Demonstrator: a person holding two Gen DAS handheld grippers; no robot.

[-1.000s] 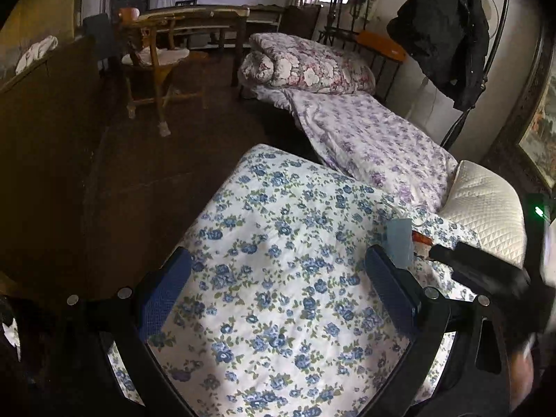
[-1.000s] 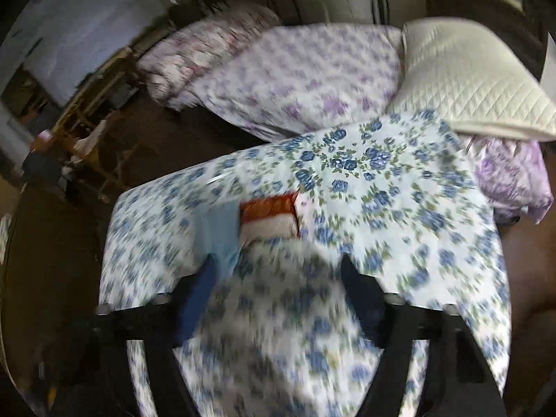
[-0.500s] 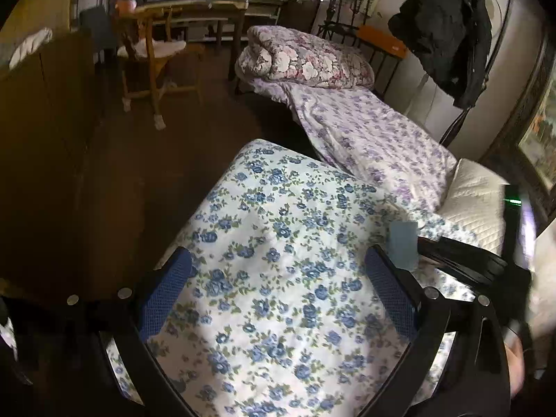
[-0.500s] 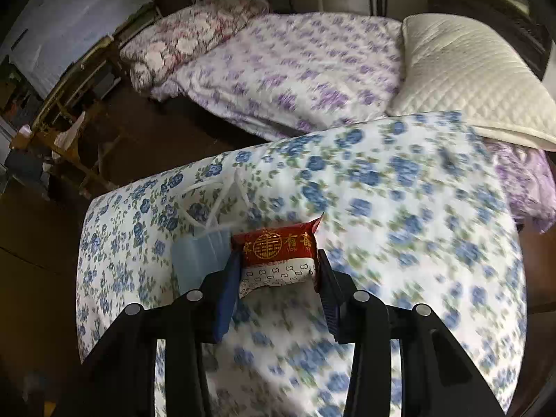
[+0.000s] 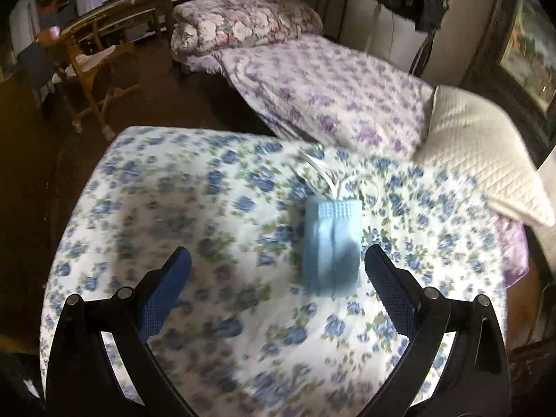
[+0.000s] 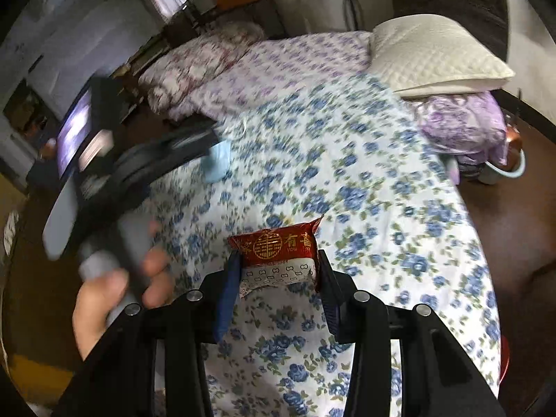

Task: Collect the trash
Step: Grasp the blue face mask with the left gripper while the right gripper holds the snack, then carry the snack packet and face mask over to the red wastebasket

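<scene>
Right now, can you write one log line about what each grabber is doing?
right gripper: shut on red snack packet | left gripper: open, near blue face mask | mask: on floral quilt

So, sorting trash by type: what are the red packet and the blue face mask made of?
Red packet: glossy printed plastic film, probably; it shines and crinkles at the sealed edge. Blue face mask: matte, soft nonwoven fabric apparently, with embossed edge and white loops.

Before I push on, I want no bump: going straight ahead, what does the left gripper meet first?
Probably the folded light blue face mask on the blue-flowered quilt, just ahead of the open left gripper, toward its right finger; depth is unclear.
</scene>
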